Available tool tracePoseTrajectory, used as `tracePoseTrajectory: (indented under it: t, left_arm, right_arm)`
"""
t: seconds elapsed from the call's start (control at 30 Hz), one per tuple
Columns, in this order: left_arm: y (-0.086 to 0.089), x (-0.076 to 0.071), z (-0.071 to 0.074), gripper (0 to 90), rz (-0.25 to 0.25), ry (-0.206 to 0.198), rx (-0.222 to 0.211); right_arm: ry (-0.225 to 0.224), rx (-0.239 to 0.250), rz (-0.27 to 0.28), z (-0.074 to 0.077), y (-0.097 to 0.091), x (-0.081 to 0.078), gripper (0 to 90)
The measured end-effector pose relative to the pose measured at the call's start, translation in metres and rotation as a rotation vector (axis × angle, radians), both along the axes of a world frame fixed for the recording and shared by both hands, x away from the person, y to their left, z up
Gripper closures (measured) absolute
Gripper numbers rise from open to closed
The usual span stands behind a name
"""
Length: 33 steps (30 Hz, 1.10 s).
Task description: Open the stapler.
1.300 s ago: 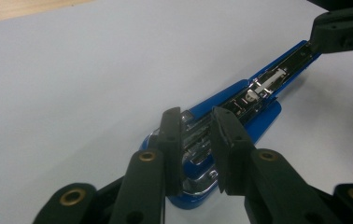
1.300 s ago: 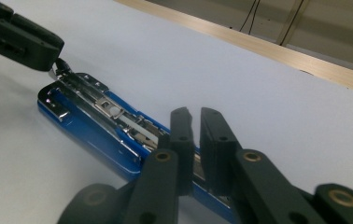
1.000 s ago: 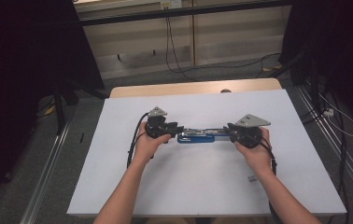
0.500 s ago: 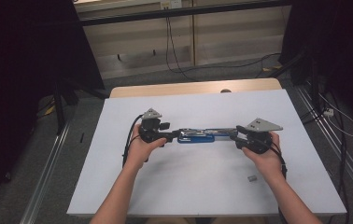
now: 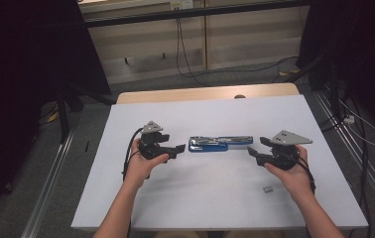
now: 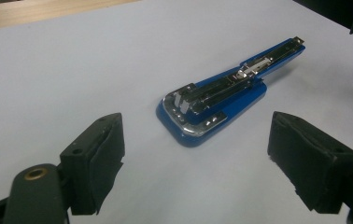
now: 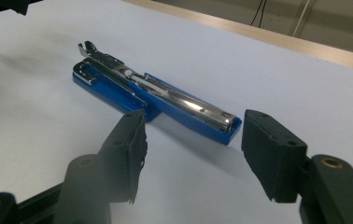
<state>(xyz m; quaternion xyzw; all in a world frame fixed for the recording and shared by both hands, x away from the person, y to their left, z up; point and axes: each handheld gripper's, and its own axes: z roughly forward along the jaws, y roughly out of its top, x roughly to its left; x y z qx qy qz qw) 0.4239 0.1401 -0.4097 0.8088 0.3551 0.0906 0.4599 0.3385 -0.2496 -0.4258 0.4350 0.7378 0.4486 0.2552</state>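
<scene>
Item 1: blue stapler [image 5: 214, 144]. Lies flat on the white surface [image 5: 215, 198], opened out full length, lengthways between the two claws and touching neither. The high view gives its place, roughly mid-surface and nearer the far edge. The left gripper view [image 6: 221, 100] shows the broad rounded end with chrome trim nearest that claw and the narrow end pointing away. The right gripper view [image 7: 153, 95] shows the chrome magazine rail along the top and the squared blue end nearest that claw.

Item 2: left claw [image 5: 175, 148]. Held in the left hand [image 5: 143, 163], pointing at the stapler's left end, just clear of it. Its jaws have just been opening and stand wide apart, with bare surface between the pads [image 6: 104, 163]; nothing is gripped.

Item 3: right claw [image 5: 253, 150]. Held in the right hand [image 5: 294, 173], pointing at the stapler's right end, a little apart from it. Its jaws have just been opening and stand apart; its own view [image 7: 191, 154] shows white surface between them, the stapler's end just beyond the tips, nothing held.

Item 4: small grey object [image 5: 268, 189]. Seen in the high view, on the surface near the right hand; too small to identify.

Item 5: wooden strip [image 5: 200, 94]. Runs along the surface's far edge; it also shows in both gripper views.
</scene>
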Motion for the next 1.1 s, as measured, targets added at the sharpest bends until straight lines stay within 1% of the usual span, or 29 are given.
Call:
tracePoseTrajectory:
  t: [0.07,0.13,0.2,0.27,0.3,0.33,0.47,0.57,0.67,0.7,0.8,0.87,0.93,0.97,1.07,1.1]
  left_arm:
    - [0.003,-0.002,0.000,17.2,0.006,-0.007,0.006]
    - [0.004,-0.003,0.000,17.0,0.007,-0.013,0.002]
    - [0.007,-0.006,-0.001,16.9,0.009,-0.006,0.000]
    - [0.008,-0.007,-0.001,16.2,0.007,-0.007,0.003]
    - [0.009,-0.007,-0.002,16.2,0.003,-0.015,0.006]
    - [0.010,-0.008,-0.002,16.2,0.006,-0.011,-0.001]
    - [0.016,-0.011,-0.005,14.8,0.014,-0.016,0.010]
    - [0.021,-0.013,-0.007,14.0,0.022,-0.020,0.015]
    - [0.025,-0.015,-0.010,13.4,0.027,-0.016,0.016]
    - [0.026,-0.015,-0.010,13.4,0.028,-0.022,0.022]
    - [0.029,-0.018,-0.011,13.0,0.027,-0.022,0.020]
    - [0.030,-0.020,-0.012,13.0,0.029,-0.025,0.023]
    - [0.031,-0.022,-0.013,12.9,0.027,-0.028,0.022]
    - [0.032,-0.023,-0.013,12.3,0.027,-0.033,0.026]
    - [0.035,-0.026,-0.014,12.0,0.026,-0.043,0.030]
    - [0.036,-0.027,-0.014,12.0,0.029,-0.041,0.025]
  right_arm:
    - [0.009,0.003,-0.006,-0.002,-0.002,-0.001,38.8]
    - [0.013,0.003,-0.008,-0.003,-0.004,-0.002,38.9]
    - [0.026,0.005,-0.006,-0.005,-0.006,-0.006,37.9]
    - [0.028,0.003,-0.003,-0.006,-0.007,-0.008,36.5]
    - [0.028,0.003,-0.003,-0.006,-0.007,-0.008,36.5]
    - [0.027,0.003,0.000,-0.006,-0.008,-0.009,36.1]
    - [0.030,-0.003,0.001,-0.007,-0.011,-0.013,32.6]
    - [0.043,-0.008,0.008,-0.010,-0.013,-0.015,30.7]
    - [0.051,-0.012,0.010,-0.012,-0.014,-0.018,29.4]
    - [0.054,-0.009,0.008,-0.012,-0.014,-0.019,29.1]
    - [0.062,0.000,0.014,-0.013,-0.015,-0.020,27.7]
    - [0.071,-0.002,0.018,-0.014,-0.016,-0.022,26.7]
    - [0.075,-0.011,0.010,-0.016,-0.016,-0.023,22.9]
    - [0.078,-0.020,0.016,-0.018,-0.017,-0.024,22.5]
    - [0.087,-0.018,0.016,-0.019,-0.019,-0.025,21.5]
    - [0.087,-0.018,0.016,-0.019,-0.019,-0.025,21.5]
